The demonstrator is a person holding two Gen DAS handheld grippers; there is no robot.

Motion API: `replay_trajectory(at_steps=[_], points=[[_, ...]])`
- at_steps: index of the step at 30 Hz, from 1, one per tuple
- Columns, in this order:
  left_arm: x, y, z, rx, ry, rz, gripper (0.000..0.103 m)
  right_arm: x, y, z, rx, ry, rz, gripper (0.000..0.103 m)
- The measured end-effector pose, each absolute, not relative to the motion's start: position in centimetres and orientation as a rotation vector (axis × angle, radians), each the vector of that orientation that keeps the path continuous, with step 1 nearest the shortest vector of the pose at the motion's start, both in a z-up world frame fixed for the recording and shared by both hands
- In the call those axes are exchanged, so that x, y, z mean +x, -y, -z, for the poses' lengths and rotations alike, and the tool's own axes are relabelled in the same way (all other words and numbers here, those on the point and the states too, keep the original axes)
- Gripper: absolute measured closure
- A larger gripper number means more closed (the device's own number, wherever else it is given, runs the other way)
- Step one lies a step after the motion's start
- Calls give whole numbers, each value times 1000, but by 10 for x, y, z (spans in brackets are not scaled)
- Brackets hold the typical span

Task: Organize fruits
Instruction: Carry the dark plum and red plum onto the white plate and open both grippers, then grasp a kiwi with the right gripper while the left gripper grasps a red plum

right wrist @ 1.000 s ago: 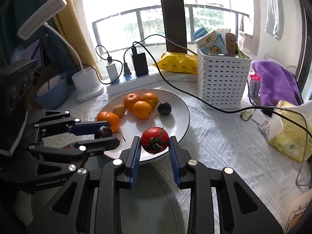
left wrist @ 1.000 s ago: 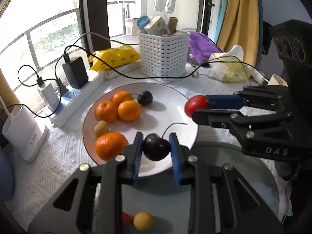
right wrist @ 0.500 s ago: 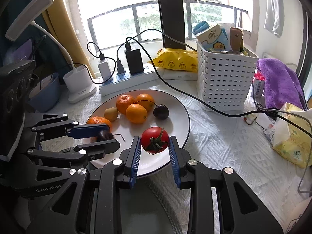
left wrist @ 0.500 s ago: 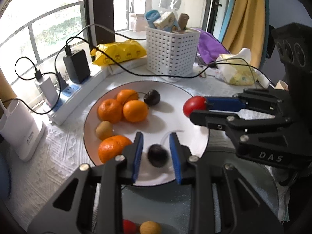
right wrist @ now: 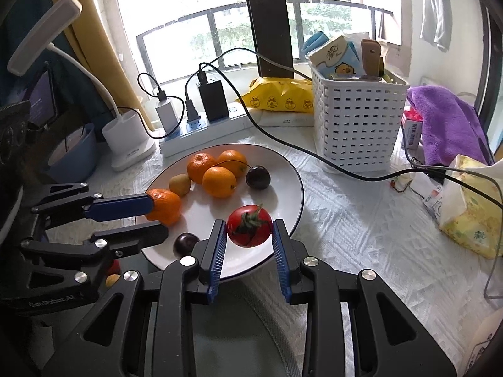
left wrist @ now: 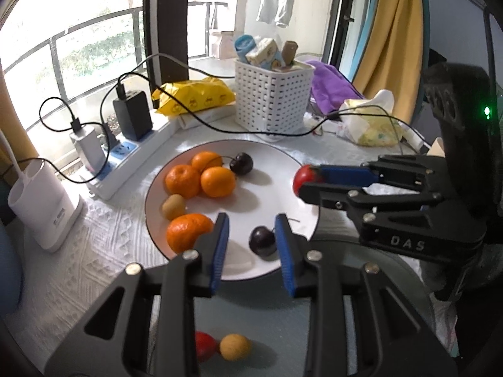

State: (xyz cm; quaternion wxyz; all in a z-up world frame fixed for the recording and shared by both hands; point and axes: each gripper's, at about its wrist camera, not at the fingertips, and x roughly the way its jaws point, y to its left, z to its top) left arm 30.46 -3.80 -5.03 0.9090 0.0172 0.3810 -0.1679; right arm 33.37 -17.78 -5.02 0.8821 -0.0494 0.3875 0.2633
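Observation:
A white plate (left wrist: 283,163) (right wrist: 283,169) holds several oranges (left wrist: 217,181), a small kiwi (left wrist: 173,205) and a dark cherry (left wrist: 241,163). My left gripper (left wrist: 251,235) is open; a second dark cherry (left wrist: 262,240) lies on the plate between its fingers, free of them. It also shows in the right wrist view (right wrist: 185,243). My right gripper (right wrist: 250,235) is shut on a red tomato (right wrist: 249,225) and holds it over the plate's near right edge. The tomato also shows in the left wrist view (left wrist: 302,178).
A white basket (right wrist: 355,125) of packets stands behind the plate, with a power strip (right wrist: 204,128) and chargers, a yellow packet (right wrist: 279,99) and a black cable (right wrist: 314,157) across the cloth. A grey-green tray (left wrist: 267,320) under the grippers holds a red fruit (left wrist: 204,345) and a yellow fruit (left wrist: 235,347).
My left gripper opened and let go of the dark cherry, which now lies on the plate. The left gripper drew back and up a little. The right gripper still holds the tomato.

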Motion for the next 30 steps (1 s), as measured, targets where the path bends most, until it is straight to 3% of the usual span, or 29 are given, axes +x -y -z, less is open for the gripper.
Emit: replay_trajectory(at_steps=[3, 7, 10, 30], points=[[298, 35, 46, 19, -773, 350, 57, 330, 177, 47, -103, -799, -561, 72], [289, 31, 38, 11, -761, 339, 57, 326, 177, 43, -103, -787, -563, 70], [281, 26, 34, -4, -752, 333, 57, 322, 180, 42, -93, -782, -555, 57], [214, -22, 46, -78, -744, 227, 57, 254, 149, 60, -115, -829, -639, 57]])
